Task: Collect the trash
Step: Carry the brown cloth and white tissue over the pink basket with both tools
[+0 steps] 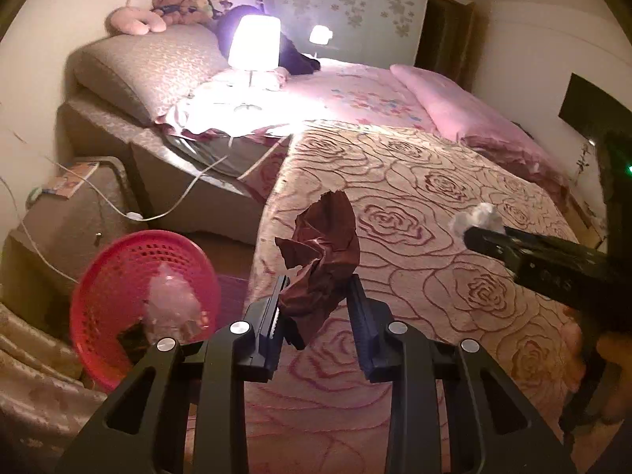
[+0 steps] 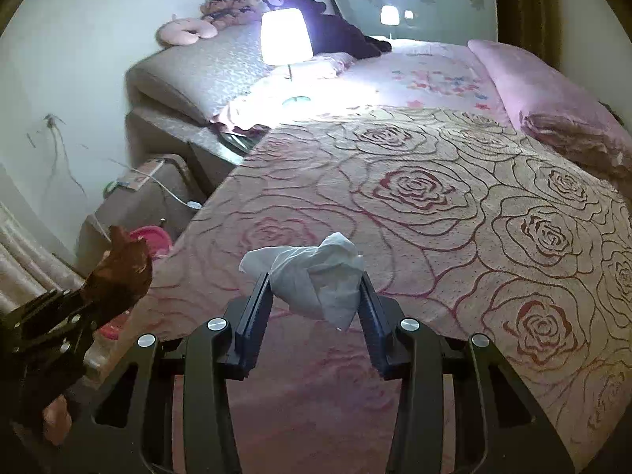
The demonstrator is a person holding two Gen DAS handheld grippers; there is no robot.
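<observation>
My left gripper (image 1: 318, 284) is shut on a crumpled dark brown wrapper (image 1: 322, 252) and holds it above the bed's left edge. It also shows in the right wrist view (image 2: 118, 272) at the left. My right gripper (image 2: 316, 288) is shut on a crumpled white tissue (image 2: 316, 272) above the rose-patterned bedspread (image 2: 434, 197). In the left wrist view the tissue (image 1: 478, 217) sticks out of the right gripper's tip at the right. A red mesh basket (image 1: 118, 276) stands on the floor left of the bed, with clear crumpled plastic (image 1: 172, 300) inside.
A lit lamp (image 1: 254, 43) stands on the bed near the pillows. A pink folded duvet (image 1: 474, 118) lies at the far right. White cables (image 1: 189, 189) run over a brown bedside stool (image 1: 75, 213). A curtain (image 1: 35, 375) hangs at the lower left.
</observation>
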